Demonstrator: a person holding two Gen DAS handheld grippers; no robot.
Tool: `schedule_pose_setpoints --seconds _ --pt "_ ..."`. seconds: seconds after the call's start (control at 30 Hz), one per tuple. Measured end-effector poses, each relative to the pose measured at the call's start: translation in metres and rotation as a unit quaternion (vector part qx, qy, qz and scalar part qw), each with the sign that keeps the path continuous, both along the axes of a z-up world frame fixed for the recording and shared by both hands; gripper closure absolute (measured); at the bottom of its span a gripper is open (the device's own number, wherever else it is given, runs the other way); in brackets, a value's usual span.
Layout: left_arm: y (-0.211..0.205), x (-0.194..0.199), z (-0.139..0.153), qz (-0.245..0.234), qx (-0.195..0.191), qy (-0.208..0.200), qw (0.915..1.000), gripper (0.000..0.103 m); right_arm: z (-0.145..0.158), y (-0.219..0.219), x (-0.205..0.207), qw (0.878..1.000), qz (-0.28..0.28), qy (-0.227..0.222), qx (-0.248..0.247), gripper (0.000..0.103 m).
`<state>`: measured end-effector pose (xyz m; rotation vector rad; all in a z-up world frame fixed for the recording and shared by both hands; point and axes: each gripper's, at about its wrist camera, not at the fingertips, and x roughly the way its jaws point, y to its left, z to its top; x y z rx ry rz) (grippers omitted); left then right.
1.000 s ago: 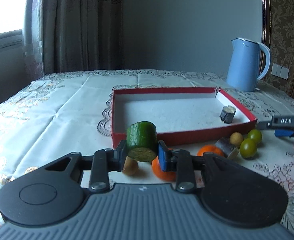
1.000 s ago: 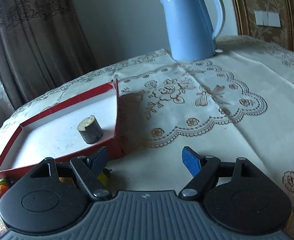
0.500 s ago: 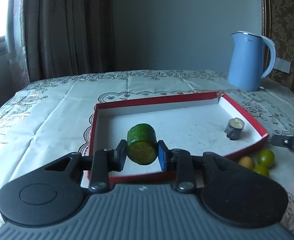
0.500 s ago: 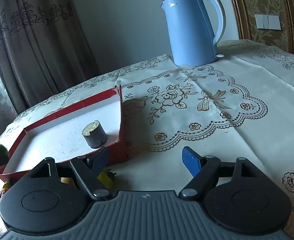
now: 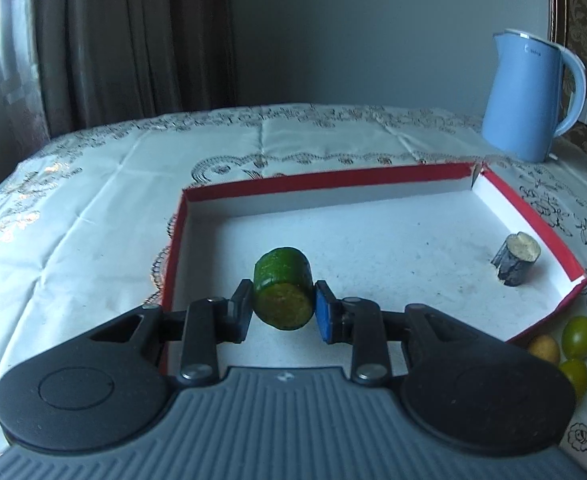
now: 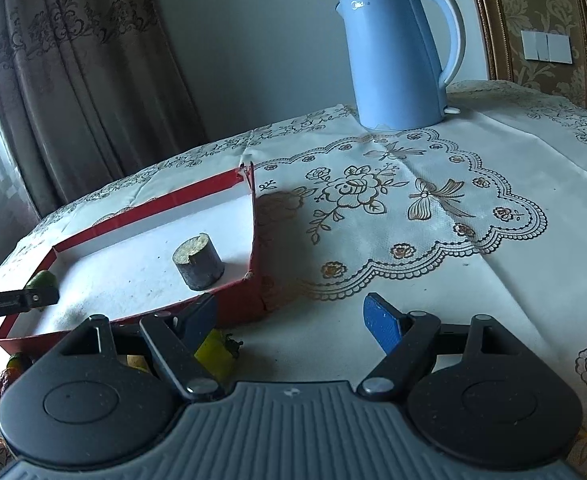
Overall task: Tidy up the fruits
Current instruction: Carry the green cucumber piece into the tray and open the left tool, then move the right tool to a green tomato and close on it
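My left gripper (image 5: pixel 283 312) is shut on a green cucumber chunk (image 5: pixel 282 298) and holds it over the near left part of a red box with a white floor (image 5: pixel 373 178). A dark stubby sugarcane piece (image 5: pixel 515 259) stands in the box's right corner; it also shows in the right wrist view (image 6: pixel 198 263). My right gripper (image 6: pixel 291 322) is open and empty over the tablecloth just right of the box (image 6: pixel 229 310). The left gripper with the cucumber (image 6: pixel 43 280) shows at the left edge there.
A blue kettle (image 5: pixel 527 96) stands at the back right of the table, also seen from the right wrist (image 6: pixel 397 56). Two green fruits (image 5: pixel 580 336) and a yellow one (image 5: pixel 543 348) lie outside the box's right front corner. A yellow-green fruit (image 6: pixel 215 354) lies under my right gripper's left finger.
My left gripper carried the cucumber chunk forward from in front of the box to over its floor. The right gripper stayed open and shifted slightly.
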<state>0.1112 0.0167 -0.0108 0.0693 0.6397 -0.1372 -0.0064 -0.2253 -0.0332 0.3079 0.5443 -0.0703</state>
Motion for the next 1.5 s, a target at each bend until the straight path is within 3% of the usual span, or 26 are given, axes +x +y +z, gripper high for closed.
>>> schedule_pose_setpoints --seconds 0.27,0.33,0.43,0.63,0.73,0.8,0.93,1.13,1.4,1.5 --pt "-0.002 0.012 -0.011 0.001 0.008 0.025 0.9997 0.072 -0.001 0.002 0.001 1.0 0.003 0.004 -0.002 0.023" --pt "-0.002 0.013 -0.011 0.007 0.012 0.023 0.9996 0.058 -0.001 0.002 0.002 1.0 0.003 0.005 -0.003 0.023" --pt "-0.002 0.009 -0.01 0.007 0.018 0.017 0.9997 0.052 -0.001 0.002 0.001 1.0 0.002 0.003 -0.004 0.023" --pt "-0.001 -0.028 0.01 0.019 0.044 -0.047 0.9978 0.031 0.0 0.002 0.0 1.0 -0.001 0.001 -0.006 0.023" --pt "0.002 -0.056 0.02 0.026 0.052 -0.081 0.9951 0.029 0.0 0.001 0.0 1.0 -0.002 0.001 -0.006 0.023" --pt "0.007 -0.077 0.024 0.024 0.032 -0.091 0.995 0.027 0.0 0.002 0.0 1.0 -0.002 0.0 -0.008 0.023" --pt "0.015 -0.115 0.02 0.011 -0.014 -0.082 0.9965 0.025 0.0 0.003 0.0 1.0 -0.002 0.002 -0.012 0.023" --pt "0.011 -0.156 -0.005 0.013 -0.014 -0.074 0.9971 0.022 -0.001 0.004 0.0 1.0 -0.004 0.0 -0.015 0.023" --pt "0.013 -0.147 -0.028 0.028 -0.024 -0.039 0.9986 0.022 -0.001 0.003 -0.001 1.0 -0.012 0.001 -0.016 0.023" --pt "0.014 -0.144 -0.028 0.036 -0.021 -0.033 0.9986 0.012 -0.001 0.001 -0.002 1.0 -0.011 0.006 -0.012 0.023"
